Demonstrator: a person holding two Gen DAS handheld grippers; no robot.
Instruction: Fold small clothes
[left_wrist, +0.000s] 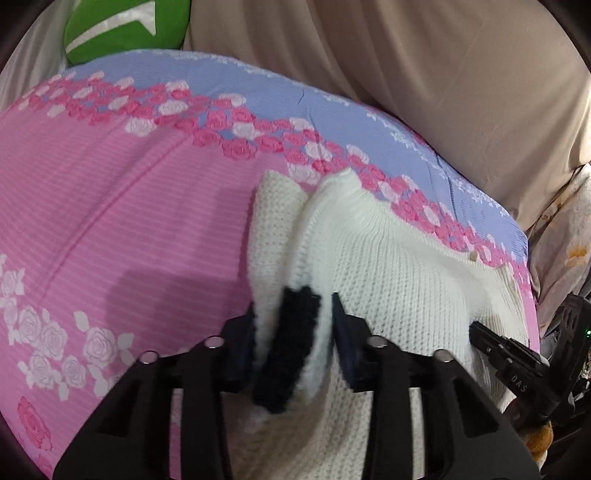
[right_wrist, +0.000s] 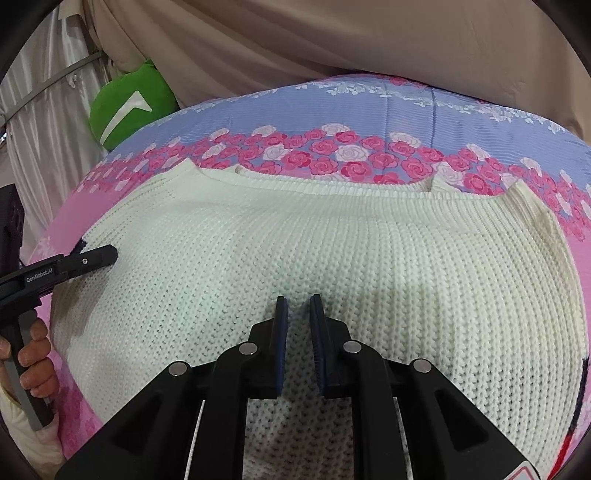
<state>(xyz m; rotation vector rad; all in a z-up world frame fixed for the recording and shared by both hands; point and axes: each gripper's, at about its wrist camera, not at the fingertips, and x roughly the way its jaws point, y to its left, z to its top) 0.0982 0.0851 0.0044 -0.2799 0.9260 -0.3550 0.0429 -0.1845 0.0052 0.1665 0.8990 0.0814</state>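
**Left gripper lifting a sweater edge for a fold on the bed**

The cream-white chunky-knit sweater (right_wrist: 314, 240) is lying spread on the pink and blue rose-print bedsheet (left_wrist: 110, 206), ribbed band toward twelve o'clock. The left gripper (left_wrist: 293, 314) is pinching a bunched edge with a dark navy knit trim (left_wrist: 288, 350) between its jaws, probably raising that side to carry it across toward three o'clock. The right gripper (right_wrist: 298, 306) is hovering at the sweater's middle, jaws nearly pressed together with a narrow gap and seemingly holding nothing; it may be steadying the cloth as a fold line, though contact is hard to judge. The sweater's near hem is being cut off by both grippers' bodies, and any sleeves are hidden.
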